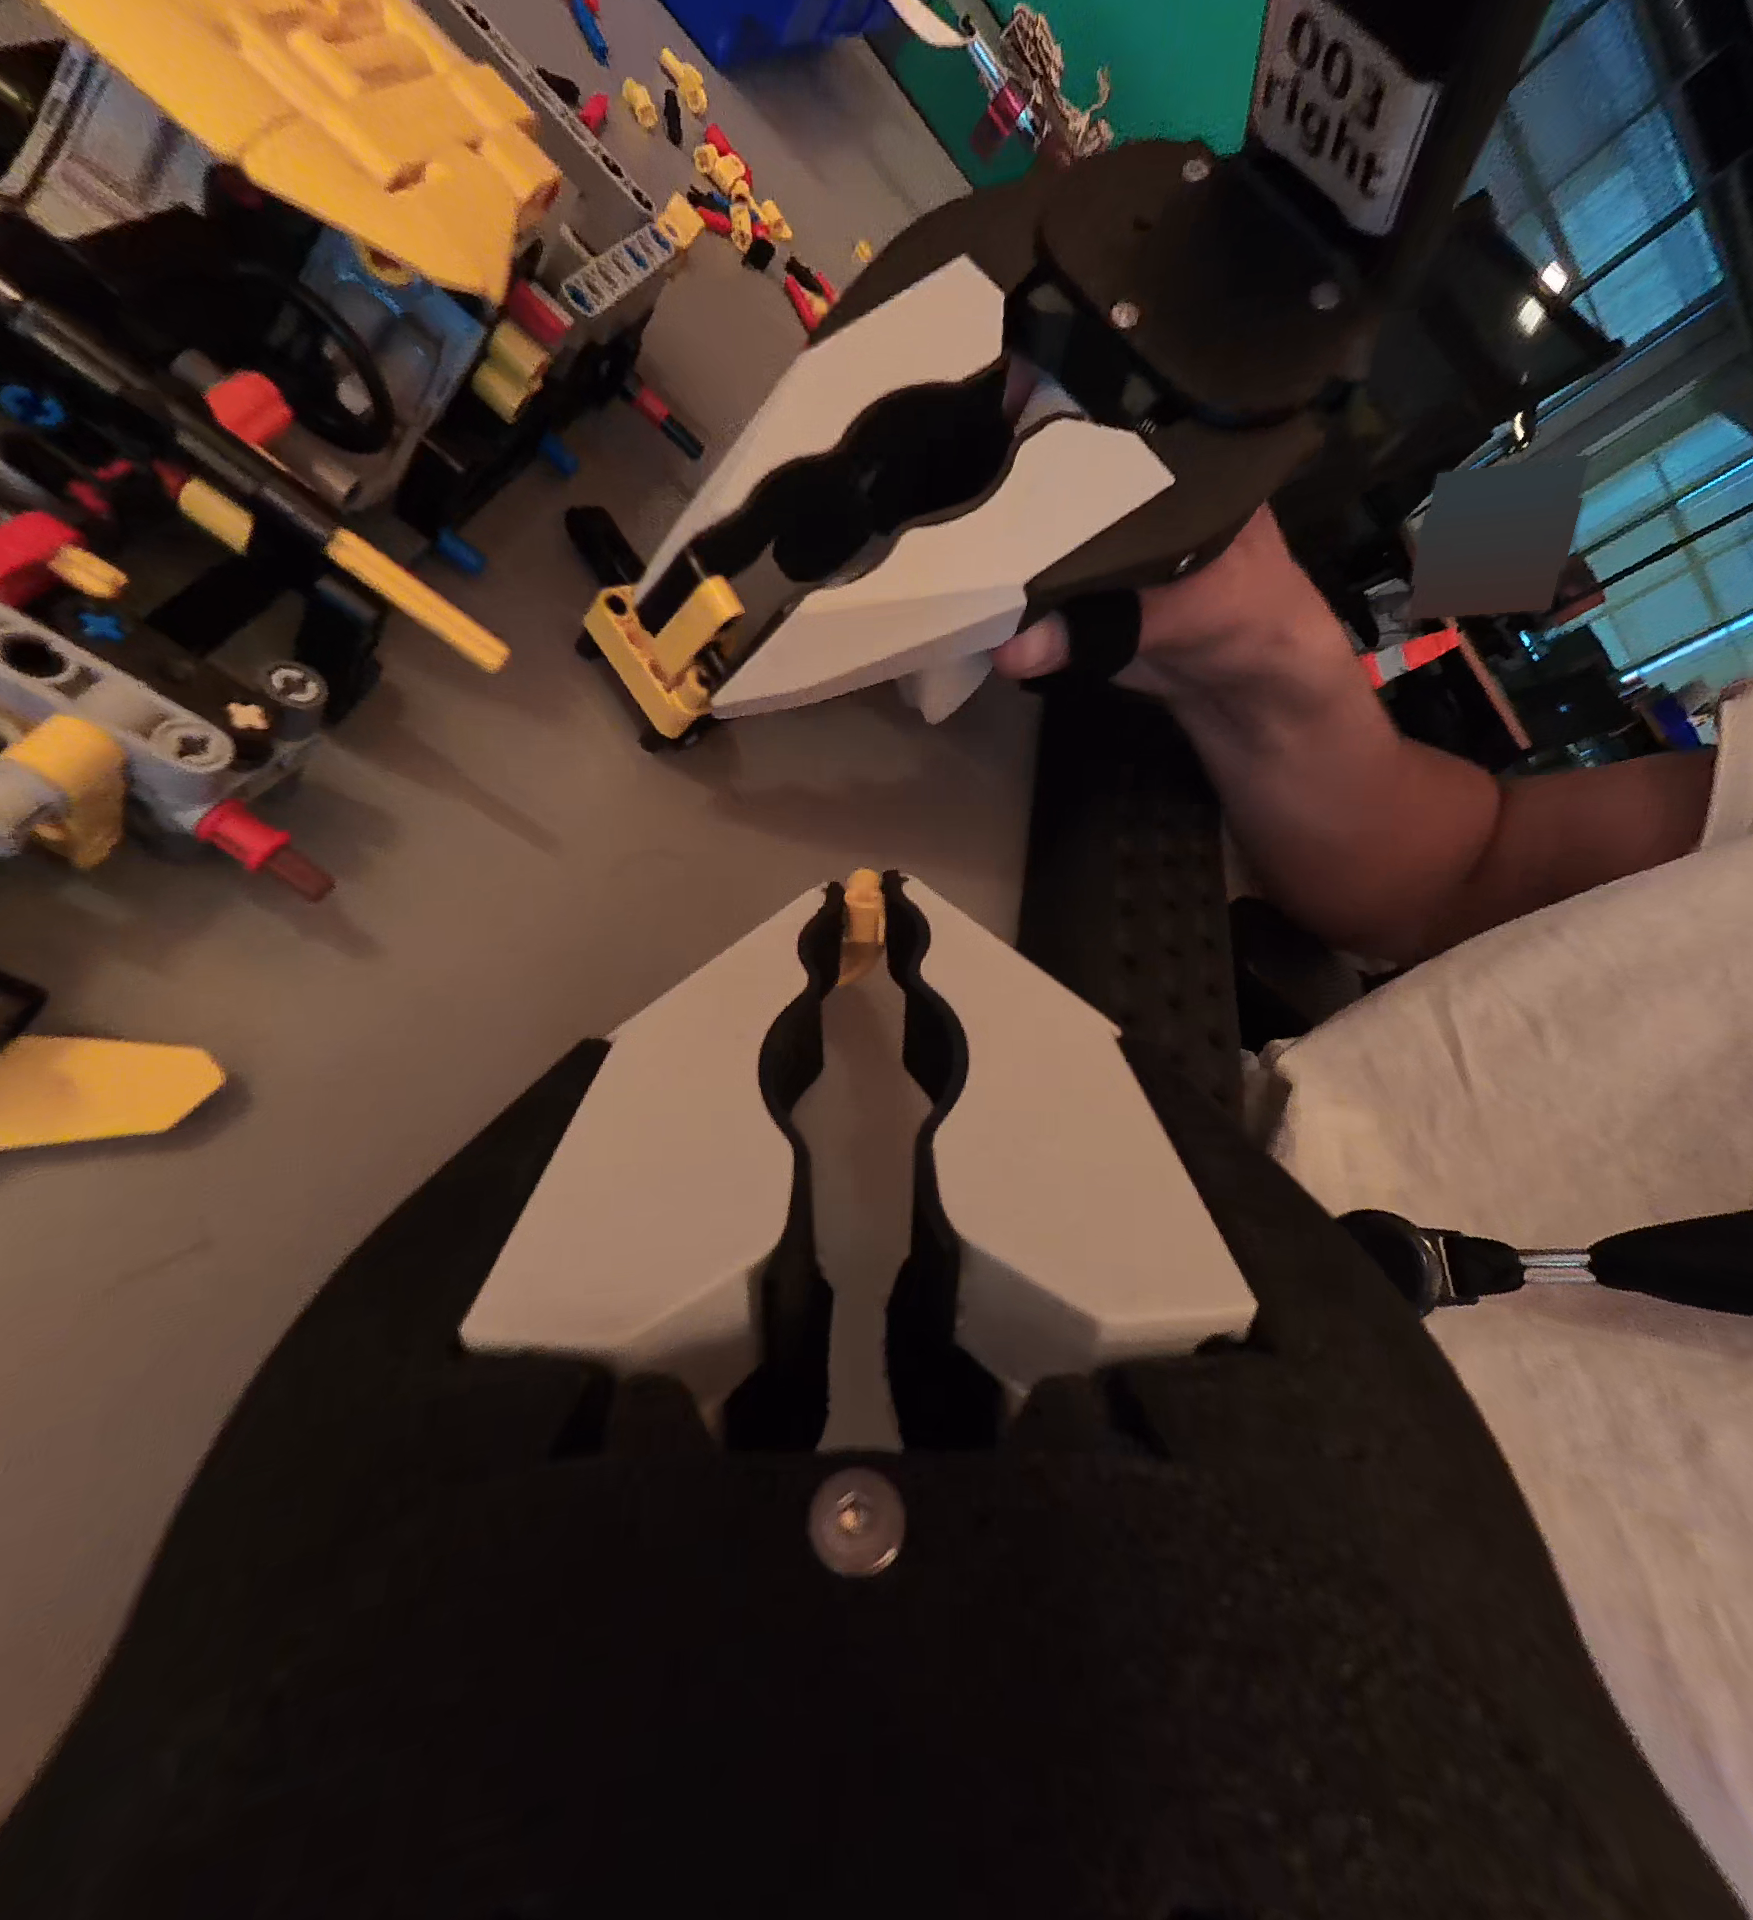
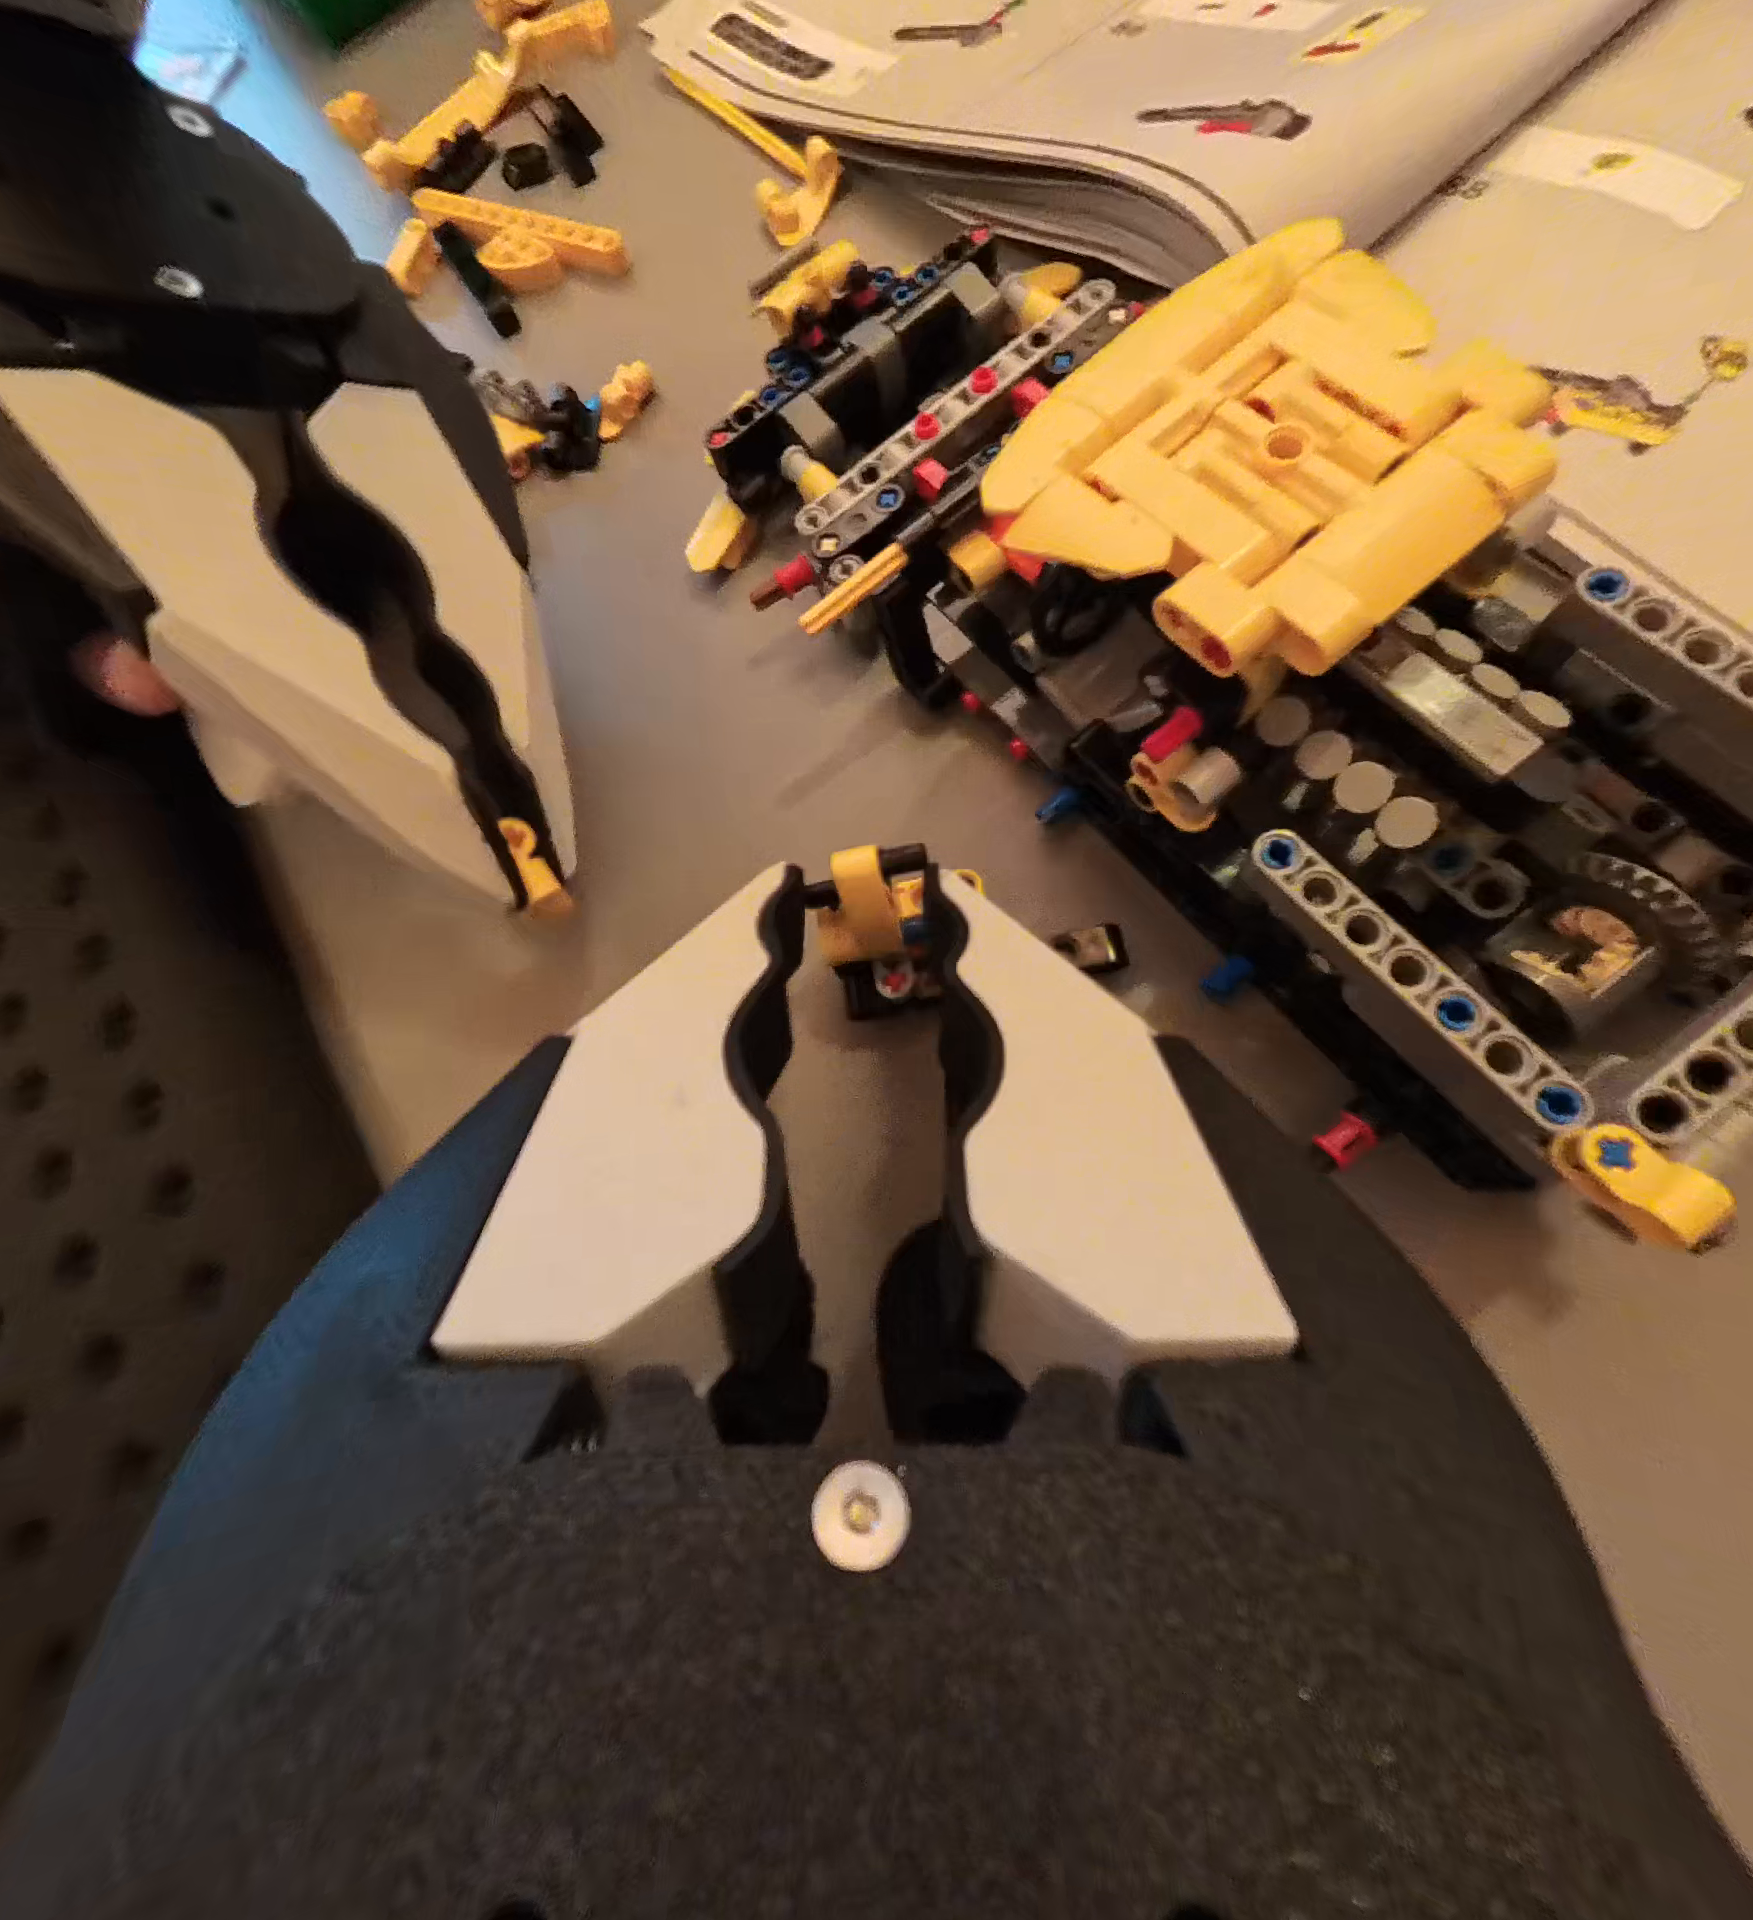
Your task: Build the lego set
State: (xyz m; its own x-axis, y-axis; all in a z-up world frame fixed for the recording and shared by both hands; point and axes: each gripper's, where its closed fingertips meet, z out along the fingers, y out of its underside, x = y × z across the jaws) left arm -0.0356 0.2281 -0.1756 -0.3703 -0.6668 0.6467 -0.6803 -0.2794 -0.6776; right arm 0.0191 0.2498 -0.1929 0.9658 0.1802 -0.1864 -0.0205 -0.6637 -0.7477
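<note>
A grey counter [image 2: 706,727] carries everything. The biggest thing on it is the half-built model [image 2: 1298,665], a long frame of grey holed beams and black blocks with a yellow panelled body on top and a dark gear showing in its near end; in the left wrist view it fills the upper left corner [image 1: 228,343]. Behind it lies an open instruction booklet [image 2: 1111,114], its pages spread flat. A black perforated mat [image 2: 51,1143] borders the counter on the person's side.

The right gripper [image 2: 867,914] hovers low over the counter in front of the model, its fingers pinching a small yellow and black assembly [image 2: 867,914]; from the left wrist view the same assembly [image 1: 659,649] shows as a yellow bracket clamped at the tips, touching or just above the counter. The left gripper [image 1: 861,904] sits just beside it, fingers pressed on a small yellow piece [image 1: 861,920], seen again at the tips in the right wrist view [image 2: 529,857].

Loose yellow, black and red parts [image 2: 498,208] lie scattered at the far side of the counter, and a flat yellow panel [image 1: 72,1101] rests apart near the model.
</note>
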